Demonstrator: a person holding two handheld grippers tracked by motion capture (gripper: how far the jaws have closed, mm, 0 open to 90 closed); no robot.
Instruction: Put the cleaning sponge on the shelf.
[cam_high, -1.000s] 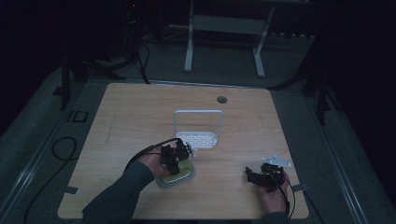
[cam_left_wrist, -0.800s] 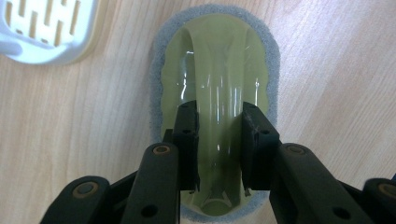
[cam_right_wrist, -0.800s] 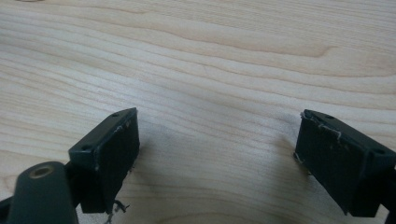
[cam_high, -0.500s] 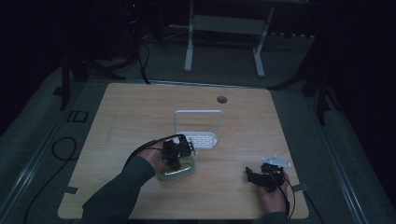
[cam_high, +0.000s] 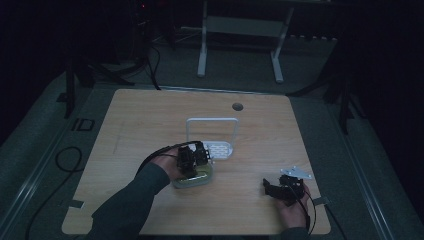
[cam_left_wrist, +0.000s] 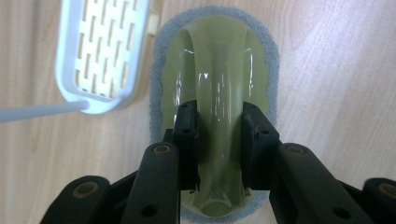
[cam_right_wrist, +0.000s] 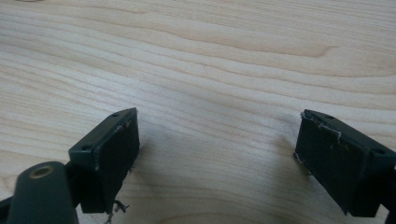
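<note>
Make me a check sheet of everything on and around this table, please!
Surface: pale wooden table, round hole near its far edge.
Job's things: green scrubber with grey sponge rim, flat on the table; white slotted rack beside it.
Clutter: nothing seen.
Grippers: left gripper, jaws clamped on the scrubber's raised handle; right gripper, jaws wide apart over bare wood.
Cables: black cable on the floor at the left.
Surroundings: dark room, white frame stand behind the table.

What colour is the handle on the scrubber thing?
The scrubber's handle is glossy pale green; the left gripper view shows it best.
</note>
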